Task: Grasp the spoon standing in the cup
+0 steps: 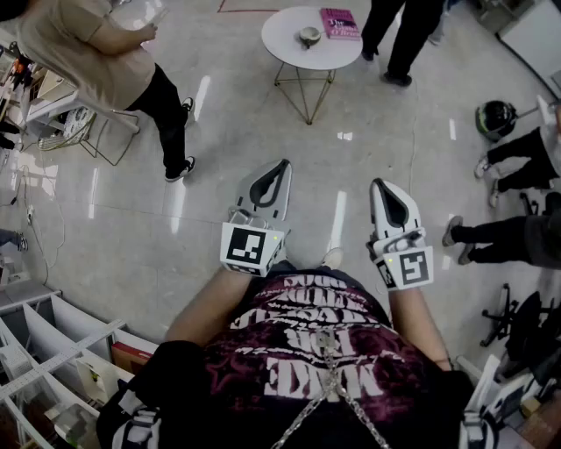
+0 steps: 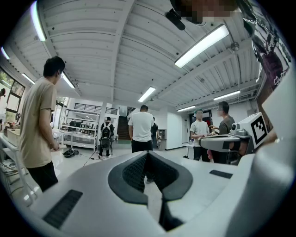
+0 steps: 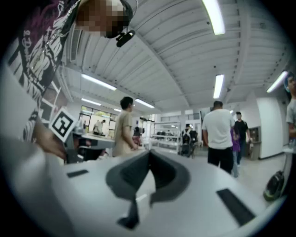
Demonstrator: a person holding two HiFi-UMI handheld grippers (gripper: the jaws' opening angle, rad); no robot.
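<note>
You held your left gripper and right gripper near your chest, both smooth white shells with dark ribbed pads pressed together on nothing. Well ahead, on the round white table beside a pink book, sat the small cup. The spoon was too small to see. It would likely be light, stiff and slick, so pinch its handle above the rim.

The small pale cup stands upright on the round white table, its contents too small to make out.
</note>
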